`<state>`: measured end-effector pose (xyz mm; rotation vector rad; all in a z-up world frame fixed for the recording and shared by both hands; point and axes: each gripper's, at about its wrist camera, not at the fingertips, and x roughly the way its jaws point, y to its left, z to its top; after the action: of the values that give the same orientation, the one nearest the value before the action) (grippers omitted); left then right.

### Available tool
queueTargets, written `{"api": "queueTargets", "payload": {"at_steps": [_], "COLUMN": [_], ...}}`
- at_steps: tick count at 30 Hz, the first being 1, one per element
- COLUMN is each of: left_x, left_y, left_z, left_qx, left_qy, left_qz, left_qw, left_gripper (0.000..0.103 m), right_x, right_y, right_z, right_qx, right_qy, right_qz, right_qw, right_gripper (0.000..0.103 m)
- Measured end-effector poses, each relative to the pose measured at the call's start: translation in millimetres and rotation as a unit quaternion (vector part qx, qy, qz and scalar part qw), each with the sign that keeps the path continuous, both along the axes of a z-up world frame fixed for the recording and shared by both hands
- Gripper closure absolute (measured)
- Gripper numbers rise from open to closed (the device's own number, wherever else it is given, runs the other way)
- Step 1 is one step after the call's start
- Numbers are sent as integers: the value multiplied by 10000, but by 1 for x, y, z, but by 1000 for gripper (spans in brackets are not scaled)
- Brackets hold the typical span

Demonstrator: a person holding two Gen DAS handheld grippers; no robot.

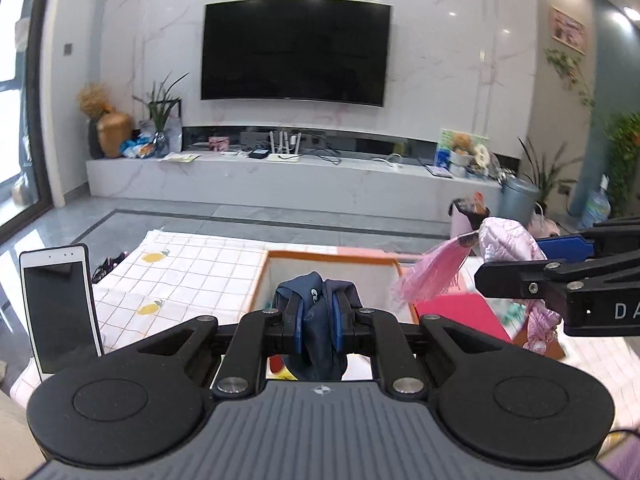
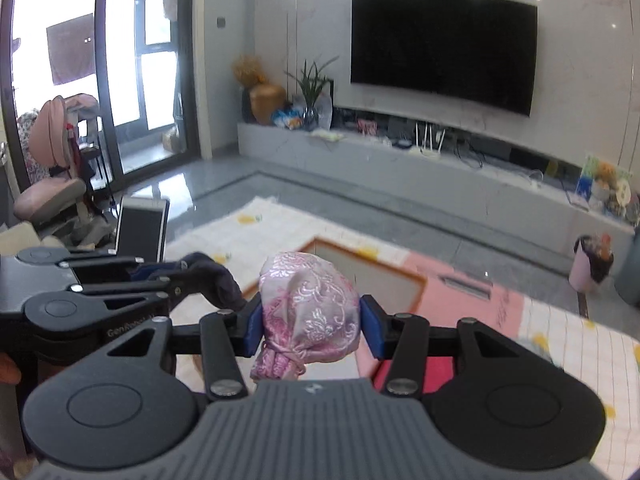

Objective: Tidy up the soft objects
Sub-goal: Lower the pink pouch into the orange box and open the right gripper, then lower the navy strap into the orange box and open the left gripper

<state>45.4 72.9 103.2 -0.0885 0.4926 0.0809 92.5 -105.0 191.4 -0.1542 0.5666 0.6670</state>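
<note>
My left gripper (image 1: 316,320) is shut on a bunched navy blue cloth (image 1: 316,332), lifted above the open orange-rimmed box (image 1: 332,258) on the table. My right gripper (image 2: 314,326) is shut on a pink patterned satin bundle (image 2: 310,308) with a fringed tassel (image 1: 434,270) hanging from it. In the left wrist view the right gripper (image 1: 532,264) comes in from the right edge with the pink bundle (image 1: 508,240), beside the box's far right corner. In the right wrist view the left gripper (image 2: 188,276) sits to the left with the navy cloth (image 2: 220,280).
A checked tablecloth with lemon prints (image 1: 180,276) covers the table. A white phone (image 1: 60,304) stands upright at the left. A pink-red box lid (image 1: 460,312) lies right of the box. Beyond are grey floor, a TV console (image 1: 280,176) and a wall TV (image 1: 296,48).
</note>
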Motion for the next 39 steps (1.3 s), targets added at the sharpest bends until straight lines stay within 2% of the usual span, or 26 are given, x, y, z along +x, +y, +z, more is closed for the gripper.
{"api": "queueTargets", "payload": {"at_steps": [5,10,11,14,15,20,23,26,28,32,35,39], "left_x": [31,52,55,64,67,77,79,80,82,83,81,79], "left_y": [21,41,43,47,47,53,52,43,39,41,43,42], "left_z": [-9,-35,-42,-63,-70,-97,-107,-120,-133,-149,-148,-145], "left_qx": [-220,-560,-588,-620,-628,-642,-627,-481,-323,-294,-145,-200], "left_qy": [200,490,555,796,899,1322,1531,1914,2194,2663,2781,2761], "left_qz": [-188,-232,-214,-134,-113,-99,-247,-619,-617,-472,-342,-335], "left_qw": [9994,9970,9965,9948,9939,9891,9859,9784,9731,9623,9598,9603], "left_gripper": [87,87,87,87,87,87,87,87,87,87,87,84], "right_x": [35,69,75,96,103,121,127,134,137,137,137,136], "right_y": [25,40,43,51,53,62,66,68,66,65,67,68], "right_z": [-5,-28,-35,-60,-69,-110,-128,-140,-145,-149,-153,-156], "right_qx": [2,62,52,-68,-99,-214,-353,-450,-445,-490,-514,-621], "right_qy": [-63,109,160,459,590,1058,1244,1386,1478,1498,1536,1514], "right_qz": [126,211,205,178,165,242,281,225,199,203,205,189], "right_qw": [9999,9997,9996,9988,9981,9939,9912,9891,9878,9873,9866,9863], "right_gripper": [53,54,55,67,67,67,67,67,67,66,66,66]}}
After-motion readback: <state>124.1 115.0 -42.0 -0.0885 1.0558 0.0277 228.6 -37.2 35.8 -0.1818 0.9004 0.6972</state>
